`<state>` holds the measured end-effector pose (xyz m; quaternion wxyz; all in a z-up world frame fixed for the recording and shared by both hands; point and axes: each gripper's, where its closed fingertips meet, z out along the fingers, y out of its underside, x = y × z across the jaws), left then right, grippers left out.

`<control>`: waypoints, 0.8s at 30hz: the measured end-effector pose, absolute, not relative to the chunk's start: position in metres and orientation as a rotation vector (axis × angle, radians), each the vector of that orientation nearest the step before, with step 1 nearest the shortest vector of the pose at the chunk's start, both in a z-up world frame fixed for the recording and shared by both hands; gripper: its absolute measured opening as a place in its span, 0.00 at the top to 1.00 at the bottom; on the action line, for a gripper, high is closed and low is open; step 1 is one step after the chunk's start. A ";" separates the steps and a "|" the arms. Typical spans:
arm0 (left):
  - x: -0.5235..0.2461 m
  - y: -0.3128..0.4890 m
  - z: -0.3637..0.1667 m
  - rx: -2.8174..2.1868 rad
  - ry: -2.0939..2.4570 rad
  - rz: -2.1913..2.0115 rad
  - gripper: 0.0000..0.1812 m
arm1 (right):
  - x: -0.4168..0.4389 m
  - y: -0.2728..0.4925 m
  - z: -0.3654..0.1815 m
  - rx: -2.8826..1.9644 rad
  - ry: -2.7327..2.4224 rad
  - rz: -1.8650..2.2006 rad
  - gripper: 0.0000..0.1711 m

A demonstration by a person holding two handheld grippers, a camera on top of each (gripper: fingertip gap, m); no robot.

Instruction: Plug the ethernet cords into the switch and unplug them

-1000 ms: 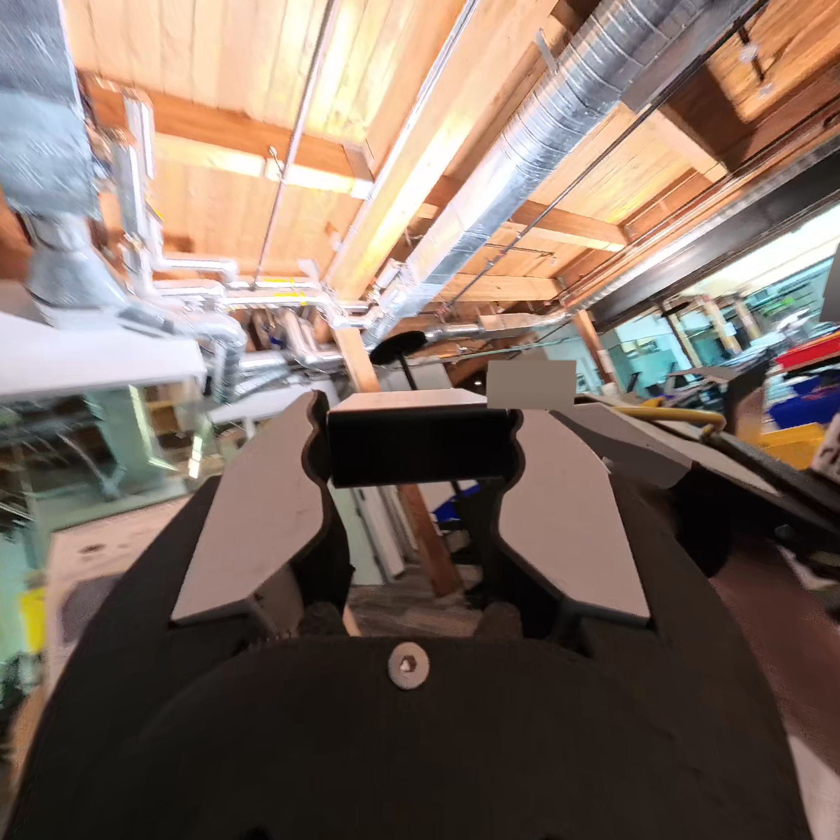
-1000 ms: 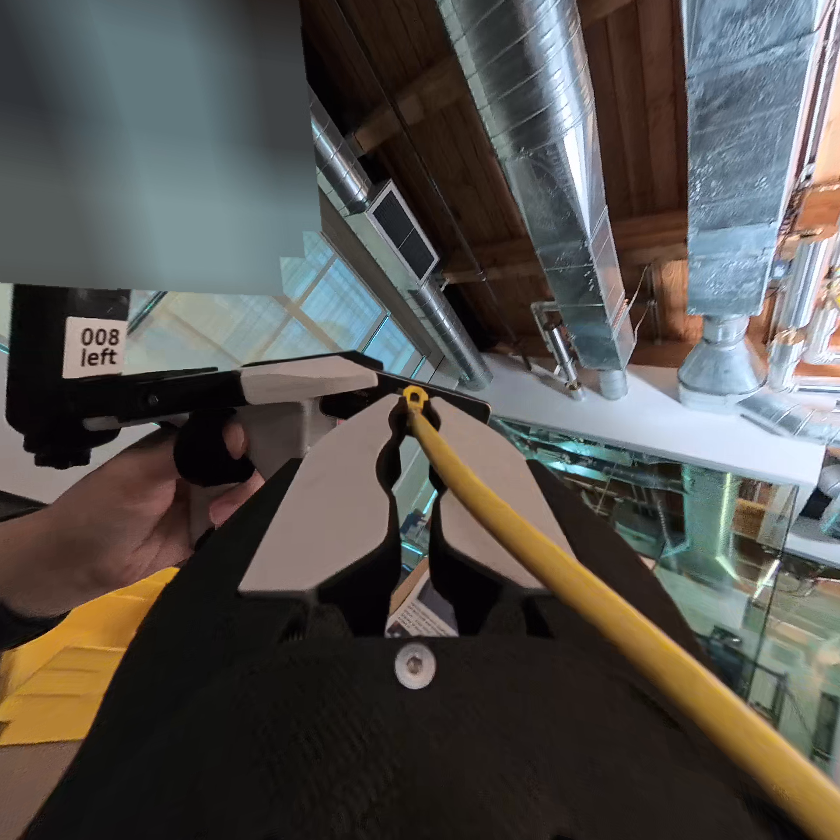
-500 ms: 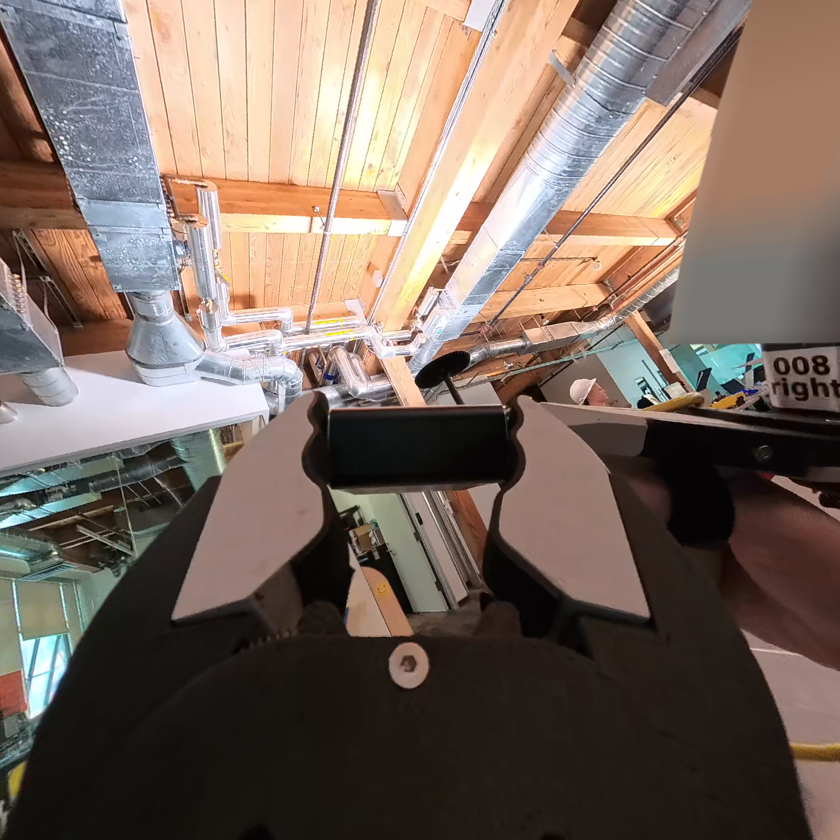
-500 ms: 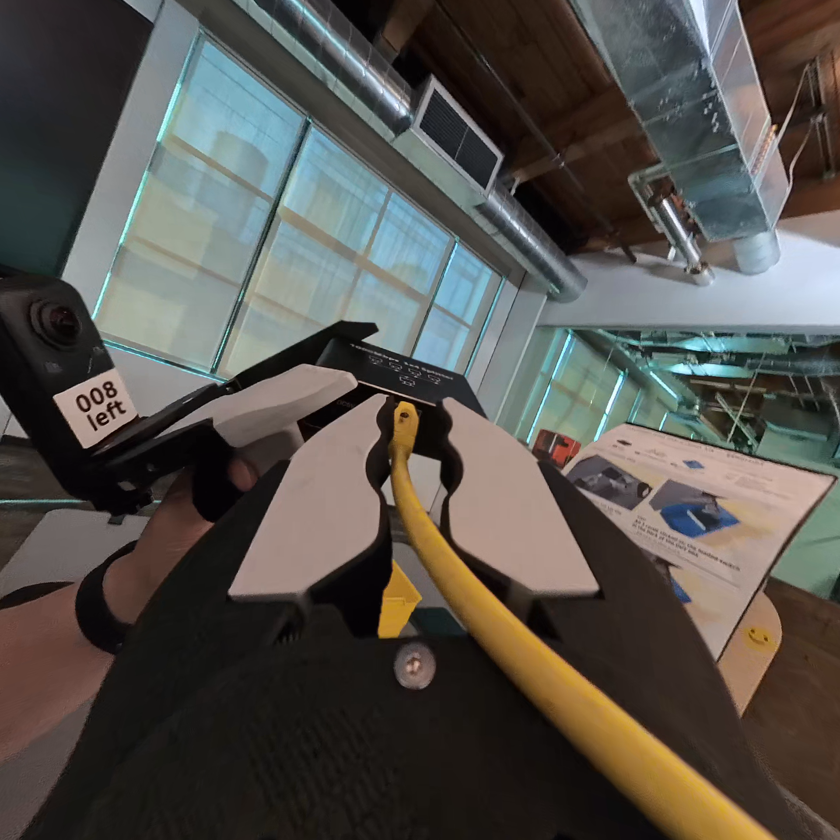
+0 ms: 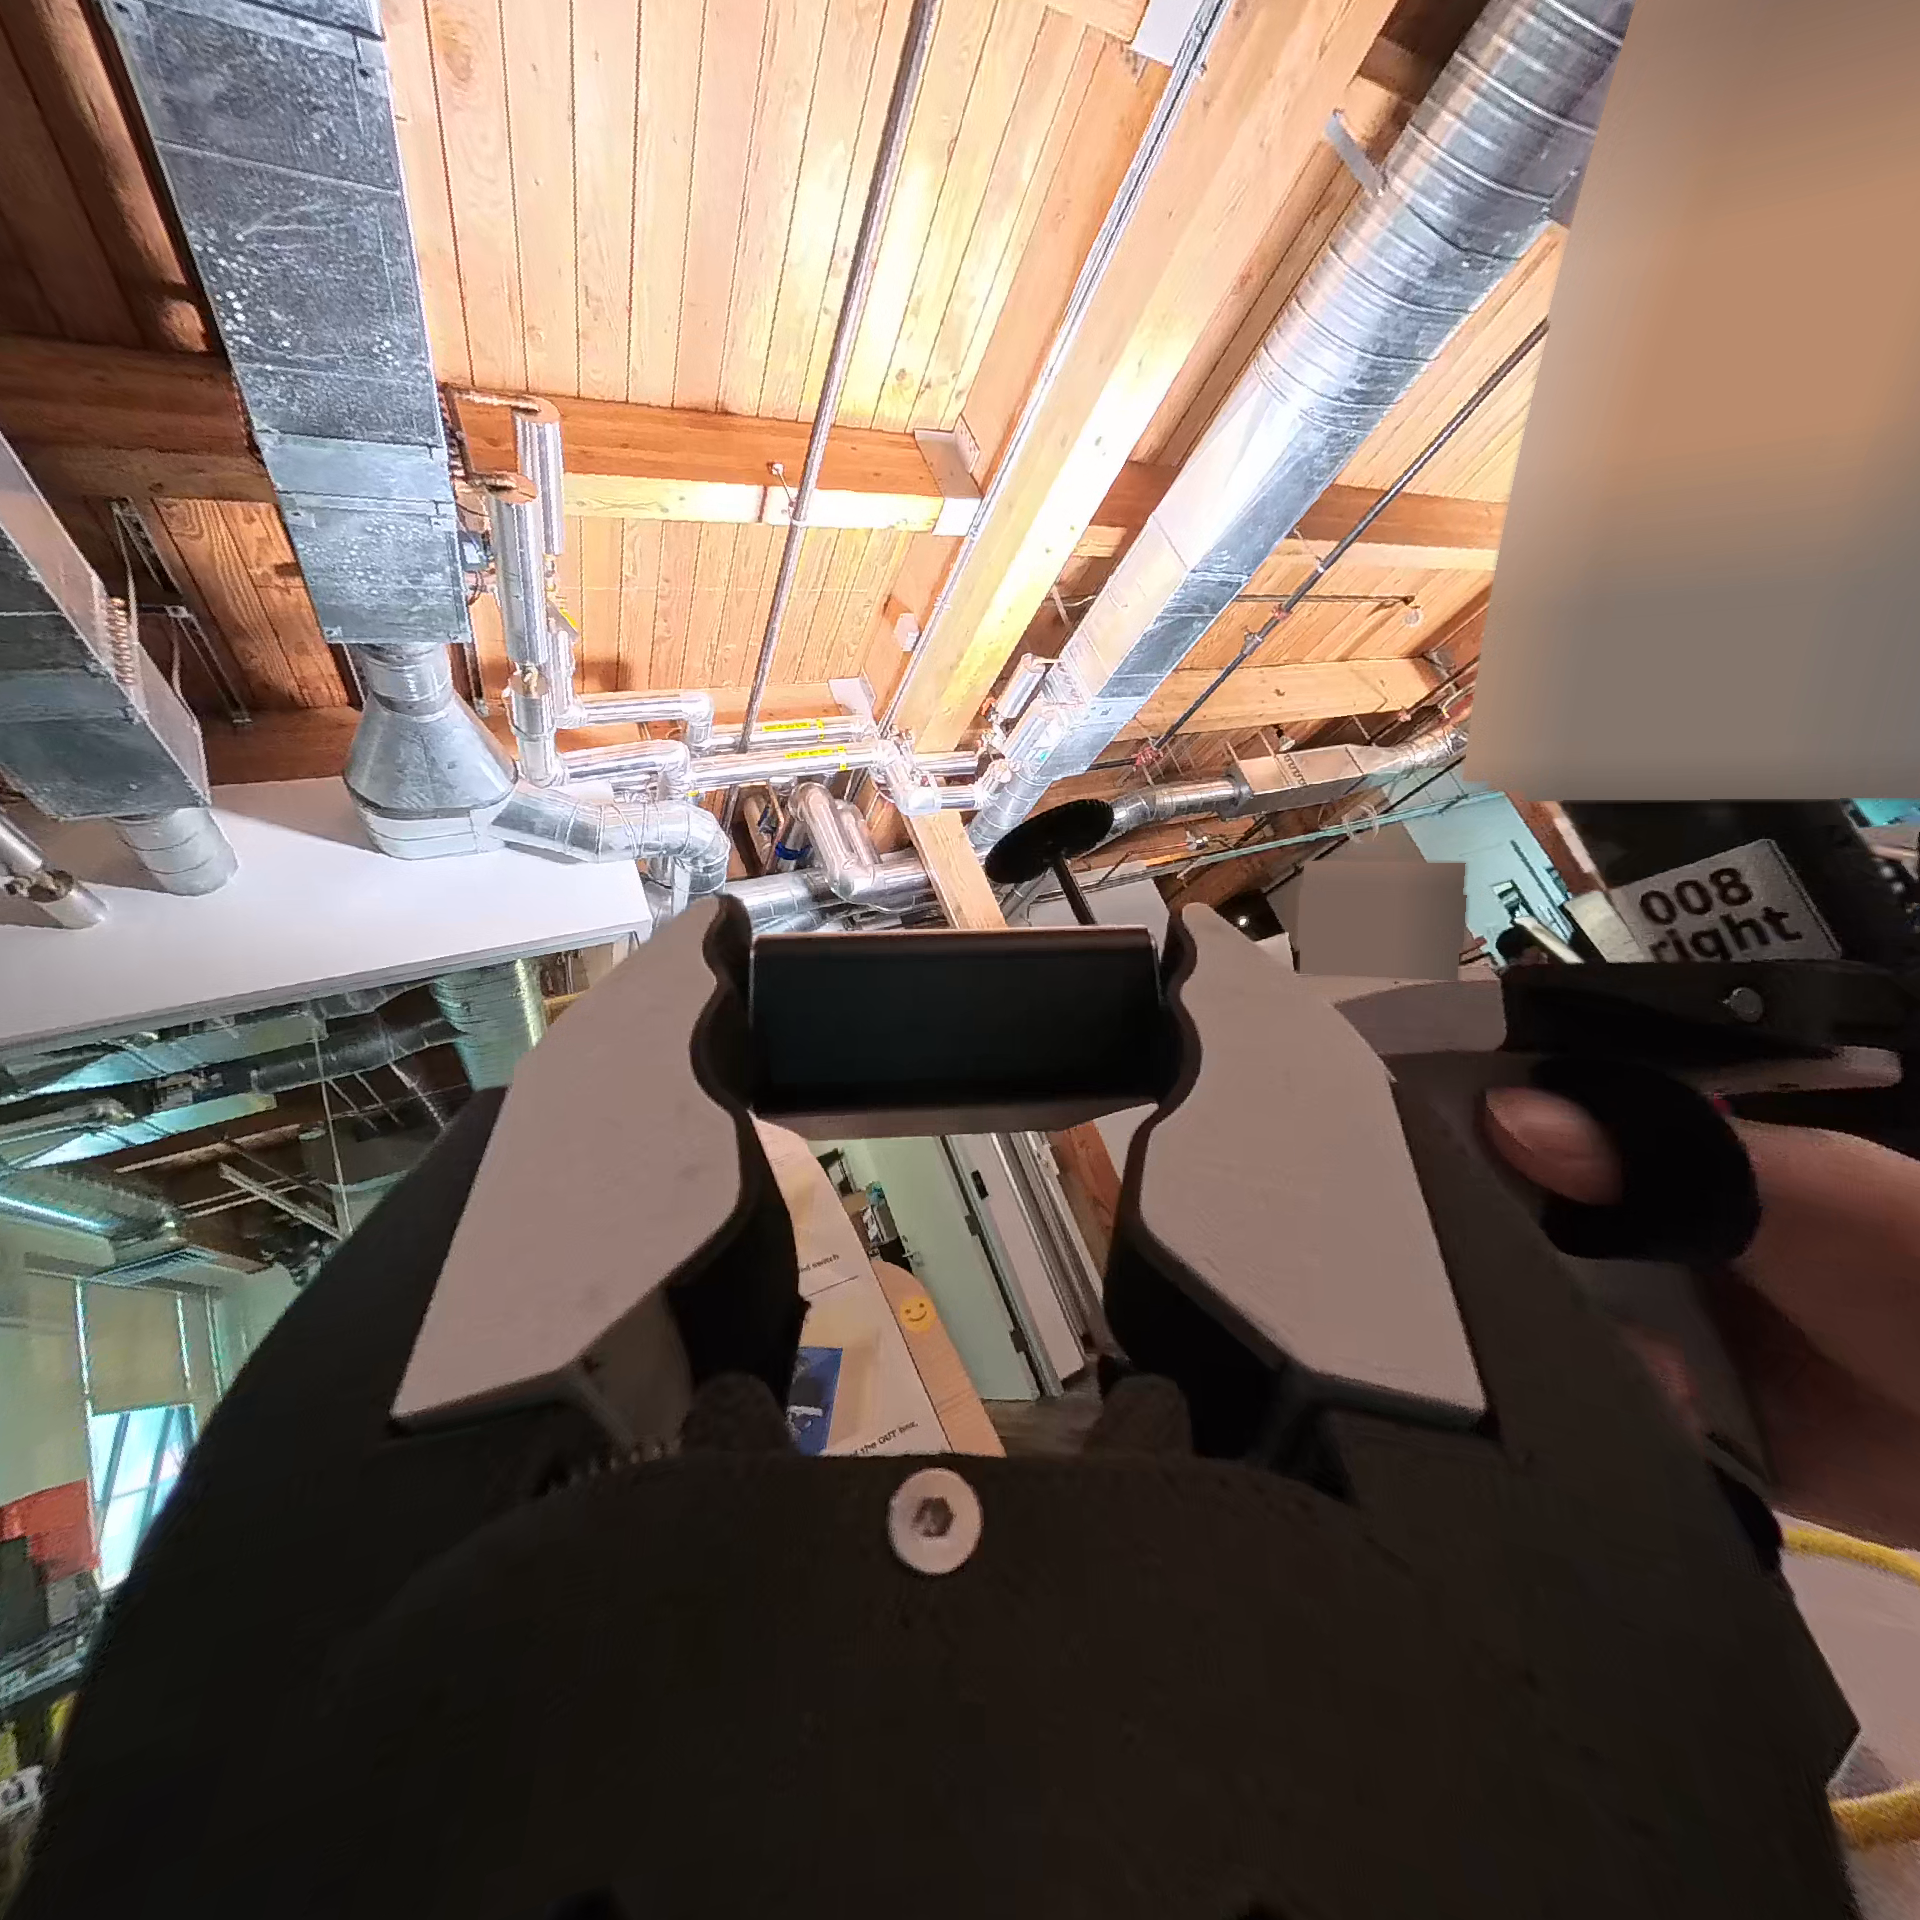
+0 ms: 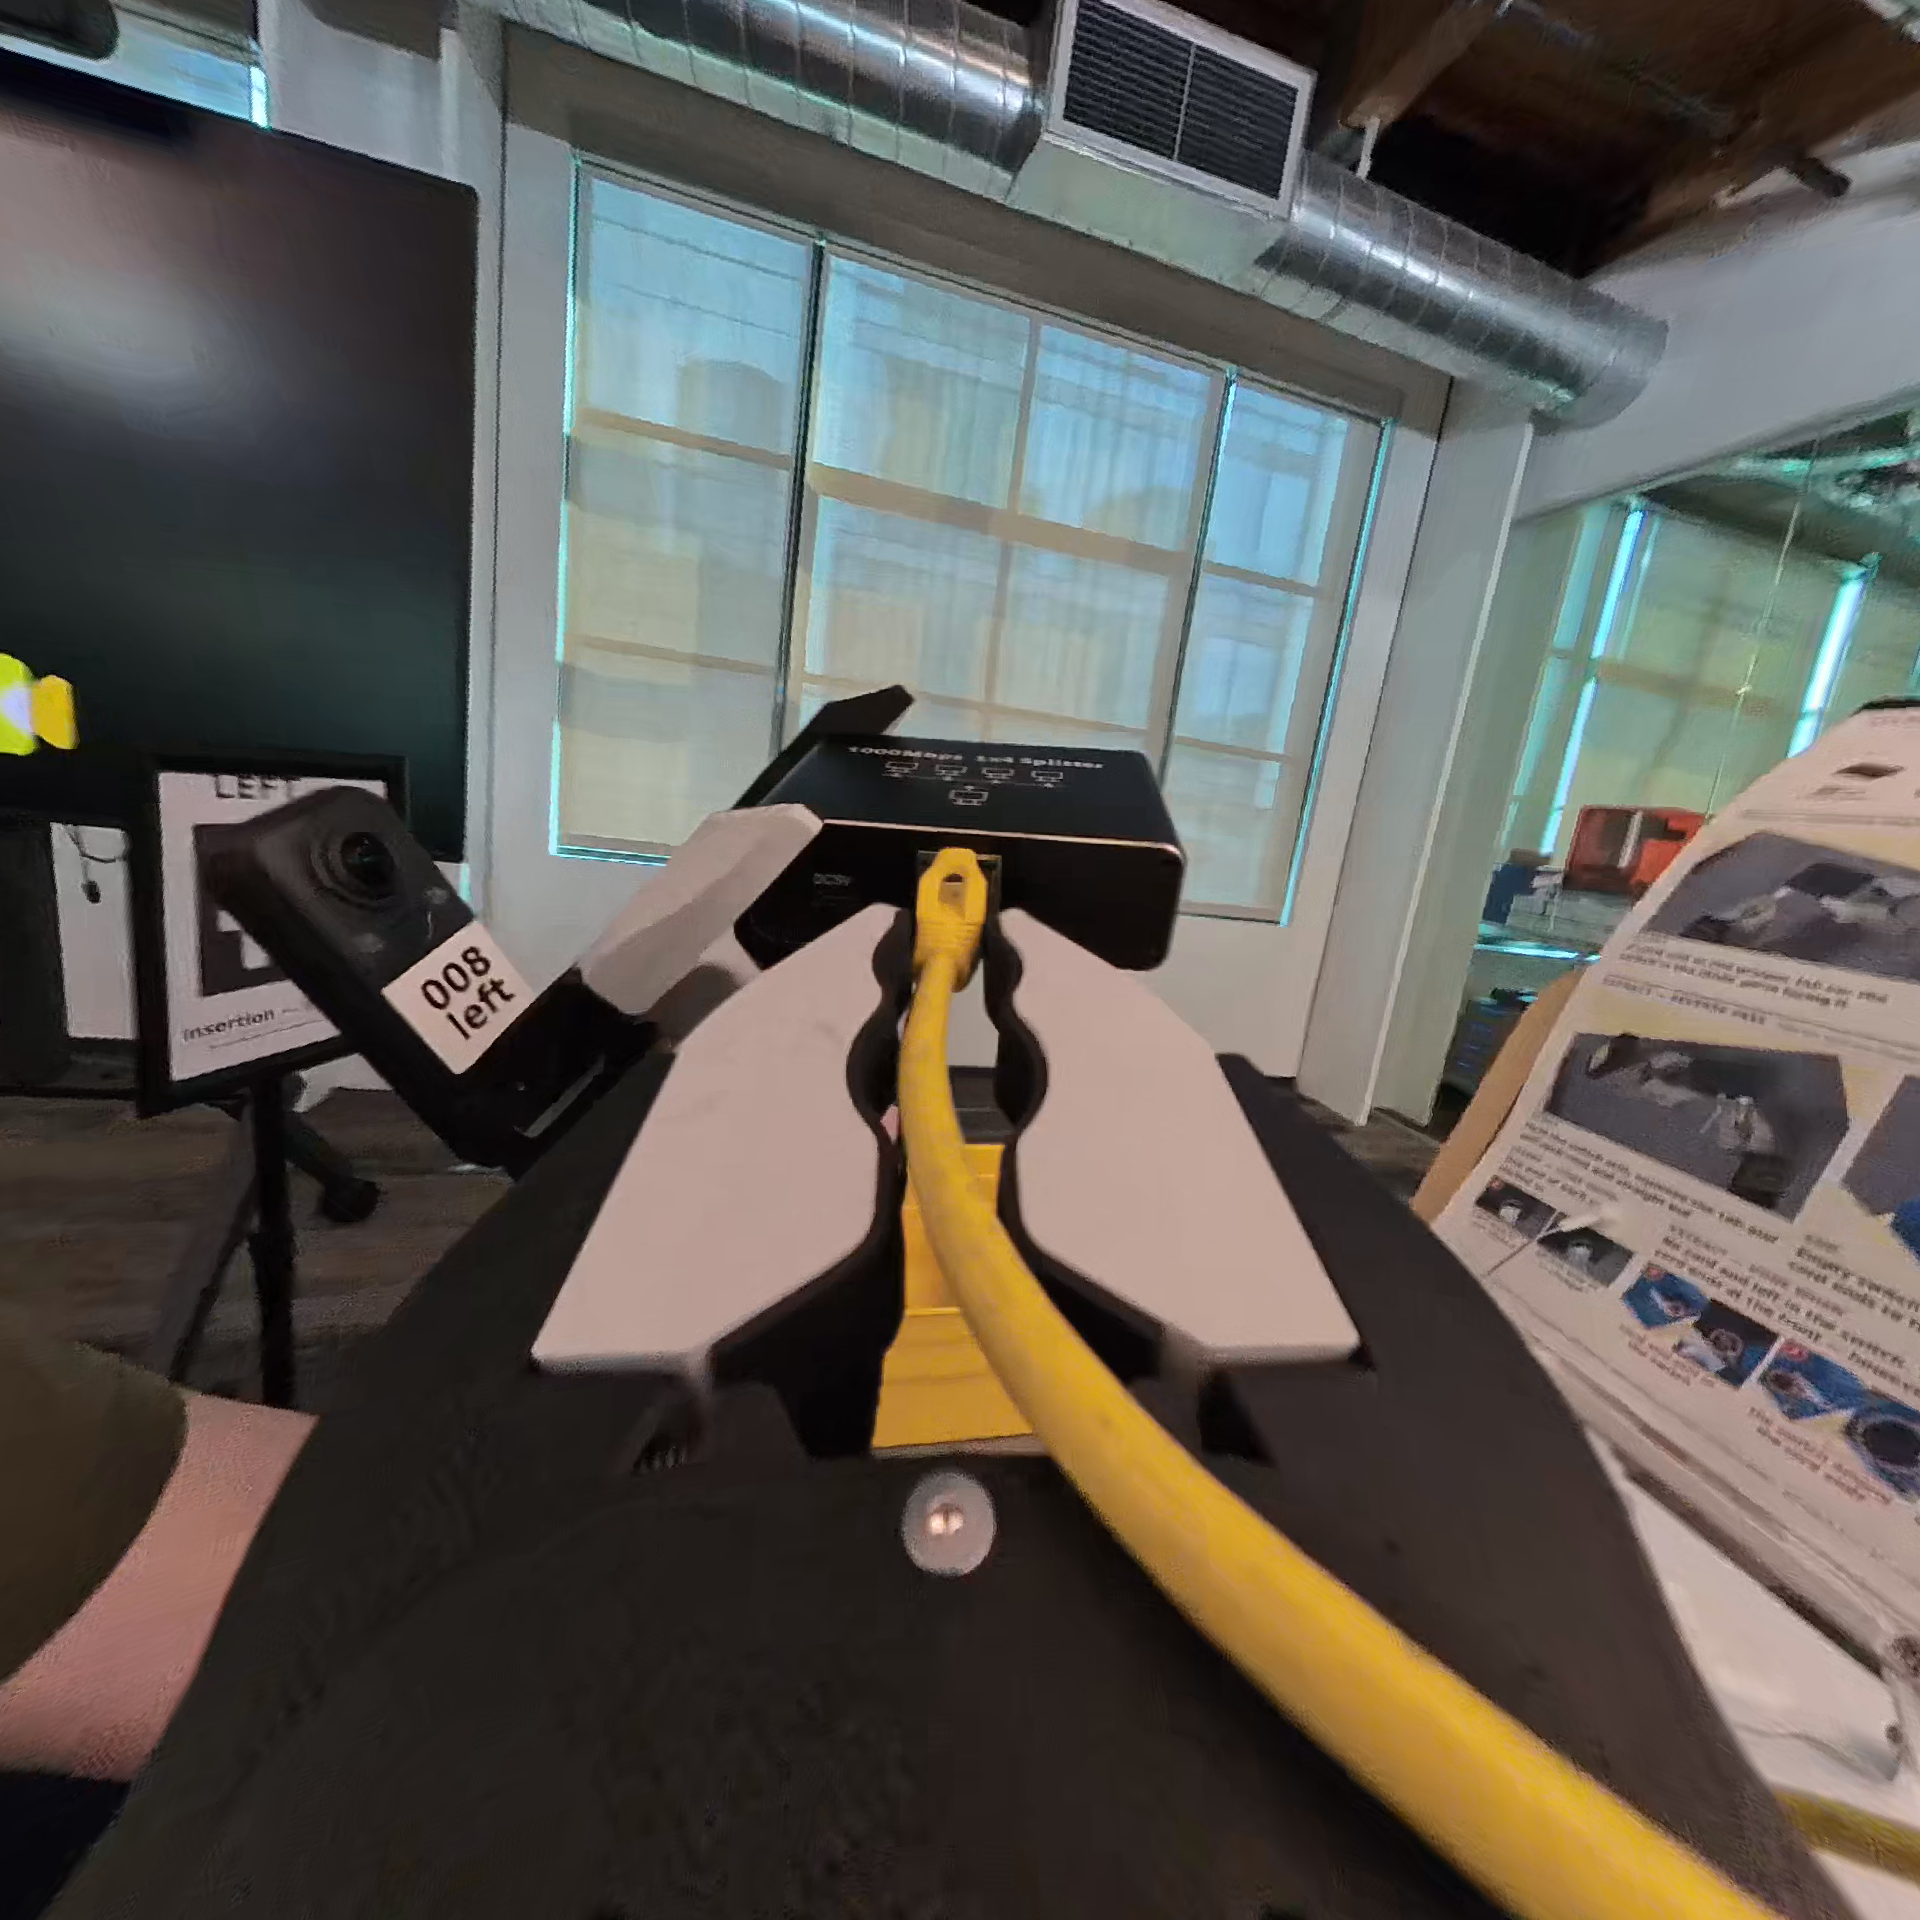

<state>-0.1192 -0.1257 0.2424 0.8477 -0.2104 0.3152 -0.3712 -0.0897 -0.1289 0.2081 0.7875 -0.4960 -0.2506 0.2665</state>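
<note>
My left gripper (image 5: pixel 951 927) is shut on the short sides of a small black switch (image 5: pixel 951 1023) and holds it up in the air, pointing at the ceiling. In the right wrist view the switch (image 6: pixel 977 831) faces me with its port side. My right gripper (image 6: pixel 948 935) is shut on the boot of a yellow ethernet cord (image 6: pixel 1039 1330). The cord's plug (image 6: pixel 948 888) sits in a port in the middle of that side. The cord runs back over my right gripper to the lower right. The left gripper's grey finger (image 6: pixel 717 904) shows at the switch's left end.
A board with printed photos (image 6: pixel 1714 1143) leans at the right. A black screen (image 6: pixel 208 468) and a framed sign on a stand (image 6: pixel 260 935) are at the left. A yellow bin (image 6: pixel 935 1351) lies below the fingers. Wooden ceiling with metal ducts (image 5: pixel 1299 416) is overhead.
Both grippers swung together: the right view dropped from the ceiling to the window wall and the left view turned up to the ceiling. The switch and the cord stayed gripped, plug at the port.
</note>
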 end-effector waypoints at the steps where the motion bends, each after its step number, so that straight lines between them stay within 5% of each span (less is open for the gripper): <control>1: -0.119 -0.126 0.242 -0.436 0.672 -0.782 0.59 | -0.089 -0.129 0.209 -1.052 -0.542 0.542 0.93; 11: -0.107 -0.128 0.232 -0.510 0.828 -0.905 0.59 | -0.088 -0.155 0.221 -0.765 -0.630 -0.205 0.93; 24: -0.101 -0.124 0.226 -0.510 0.894 -0.874 0.58 | -0.089 -0.154 0.216 -0.688 -0.653 -0.269 0.92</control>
